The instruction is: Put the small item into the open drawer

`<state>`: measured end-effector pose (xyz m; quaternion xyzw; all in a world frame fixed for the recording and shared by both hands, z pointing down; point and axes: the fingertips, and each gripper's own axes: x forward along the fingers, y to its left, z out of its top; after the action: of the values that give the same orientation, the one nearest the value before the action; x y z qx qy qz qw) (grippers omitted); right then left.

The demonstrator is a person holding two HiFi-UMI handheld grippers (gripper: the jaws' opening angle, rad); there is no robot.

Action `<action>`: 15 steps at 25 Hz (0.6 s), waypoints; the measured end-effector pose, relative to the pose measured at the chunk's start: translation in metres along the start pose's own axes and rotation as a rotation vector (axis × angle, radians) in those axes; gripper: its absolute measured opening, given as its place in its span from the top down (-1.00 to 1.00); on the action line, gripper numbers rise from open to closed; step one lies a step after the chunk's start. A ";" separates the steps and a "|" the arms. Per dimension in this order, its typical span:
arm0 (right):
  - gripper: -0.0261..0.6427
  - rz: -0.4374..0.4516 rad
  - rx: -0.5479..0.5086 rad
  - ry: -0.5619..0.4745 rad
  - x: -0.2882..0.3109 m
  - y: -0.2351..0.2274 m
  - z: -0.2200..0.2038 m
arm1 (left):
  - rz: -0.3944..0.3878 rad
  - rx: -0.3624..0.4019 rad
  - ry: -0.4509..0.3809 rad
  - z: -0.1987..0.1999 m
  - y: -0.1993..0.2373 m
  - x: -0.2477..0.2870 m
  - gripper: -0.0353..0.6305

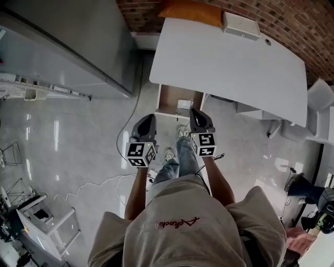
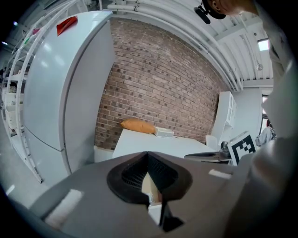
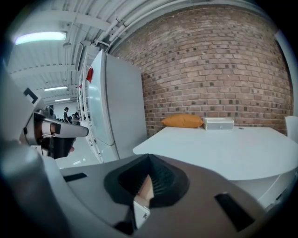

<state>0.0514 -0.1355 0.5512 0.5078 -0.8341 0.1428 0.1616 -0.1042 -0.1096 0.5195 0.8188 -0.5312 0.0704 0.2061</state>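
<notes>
An open wooden drawer (image 1: 169, 100) juts out from under the white table (image 1: 229, 62). A small white item (image 1: 184, 104) lies at the drawer's right side. My left gripper (image 1: 148, 119) hovers just in front of the drawer's near edge, jaws shut and empty. My right gripper (image 1: 196, 113) hangs close to the drawer's right corner, beside the white item, also shut. In the left gripper view the jaws (image 2: 148, 158) meet with only a thin slit, wood showing through. The right gripper view shows the shut jaws (image 3: 149, 160) with a white piece (image 3: 139, 211) behind the slit.
An orange cushion (image 1: 190, 11) and a white box (image 1: 241, 24) rest on the table's far edge by the brick wall. A tall grey fridge (image 1: 68, 41) stands left. Cables (image 1: 94, 185) trail over the glossy floor. A white chair (image 1: 319, 112) stands right.
</notes>
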 end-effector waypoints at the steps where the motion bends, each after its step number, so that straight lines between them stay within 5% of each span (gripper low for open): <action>1: 0.89 -0.007 -0.005 -0.016 -0.005 0.001 0.007 | -0.004 0.006 -0.011 0.005 0.000 -0.002 0.87; 15: 0.89 -0.073 -0.069 -0.190 -0.070 0.015 0.077 | -0.057 0.108 -0.160 0.078 -0.022 -0.034 0.87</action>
<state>0.0586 -0.1034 0.4506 0.5433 -0.8309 0.0594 0.1043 -0.1066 -0.1053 0.4321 0.8466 -0.5177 0.0274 0.1204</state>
